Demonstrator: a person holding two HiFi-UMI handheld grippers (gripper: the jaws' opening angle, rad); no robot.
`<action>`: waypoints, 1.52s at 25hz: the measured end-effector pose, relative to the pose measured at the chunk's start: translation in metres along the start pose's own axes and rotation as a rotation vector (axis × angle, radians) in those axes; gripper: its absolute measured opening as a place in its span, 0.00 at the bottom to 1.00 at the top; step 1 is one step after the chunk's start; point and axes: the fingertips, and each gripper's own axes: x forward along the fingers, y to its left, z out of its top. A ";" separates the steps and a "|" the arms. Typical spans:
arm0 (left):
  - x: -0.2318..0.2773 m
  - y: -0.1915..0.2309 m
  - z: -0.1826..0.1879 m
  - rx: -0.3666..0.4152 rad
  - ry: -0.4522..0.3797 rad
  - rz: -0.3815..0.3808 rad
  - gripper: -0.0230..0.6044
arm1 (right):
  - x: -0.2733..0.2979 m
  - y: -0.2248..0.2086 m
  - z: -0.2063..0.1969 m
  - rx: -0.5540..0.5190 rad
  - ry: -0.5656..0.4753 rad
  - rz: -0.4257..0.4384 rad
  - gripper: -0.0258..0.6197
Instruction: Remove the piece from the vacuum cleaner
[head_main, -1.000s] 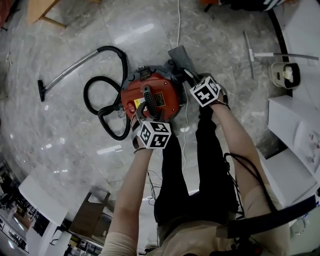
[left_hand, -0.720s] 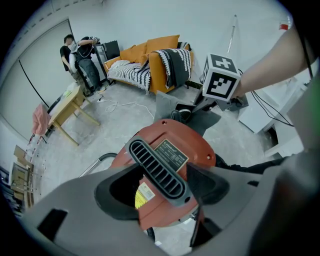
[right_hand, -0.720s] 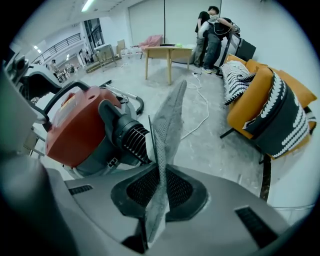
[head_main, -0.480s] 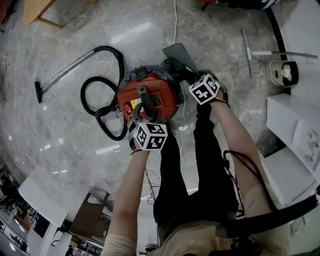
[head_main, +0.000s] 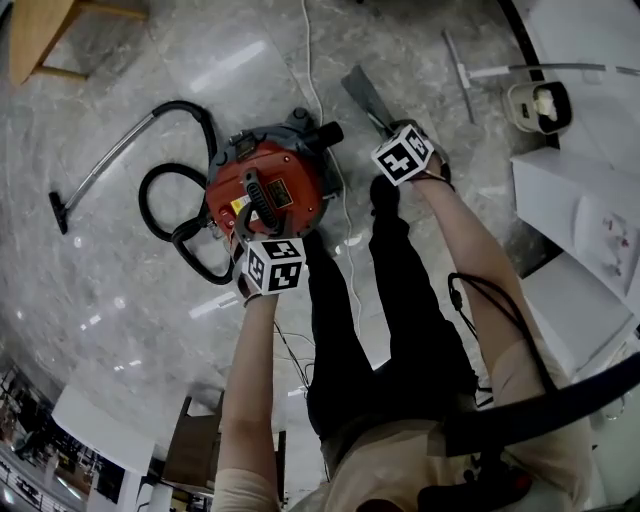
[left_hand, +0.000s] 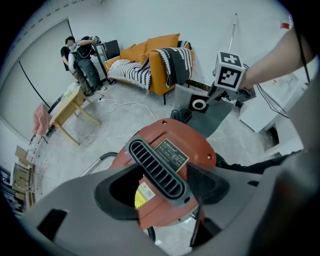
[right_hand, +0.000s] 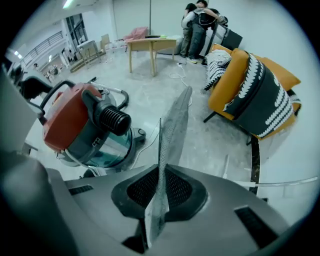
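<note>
1. A red drum vacuum cleaner (head_main: 265, 185) stands on the grey marble floor (head_main: 120, 320), just ahead of the person's black-trousered legs (head_main: 360, 290). It blocks the middle.
2. On its left, a black ribbed hose (head_main: 180, 240) loops over the floor, and a thin metal wand (head_main: 100, 160) runs further out.
3. A white cord (head_main: 309, 60) trails ahead.
4. On the right, white cabinets (head_main: 575, 210) close that side, and a flat grey mesh piece (head_main: 365, 97) juts between them and the cleaner.
5. The near left floor lies open.
</note>
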 end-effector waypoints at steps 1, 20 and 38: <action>0.000 0.000 -0.001 0.000 0.003 0.003 0.52 | -0.004 -0.001 0.002 0.030 -0.009 0.006 0.08; -0.076 0.013 0.023 -0.058 -0.044 -0.051 0.52 | -0.146 -0.022 0.023 0.295 -0.149 0.032 0.08; -0.209 0.036 0.083 -0.083 -0.215 -0.048 0.52 | -0.324 0.010 0.093 0.273 -0.317 0.076 0.08</action>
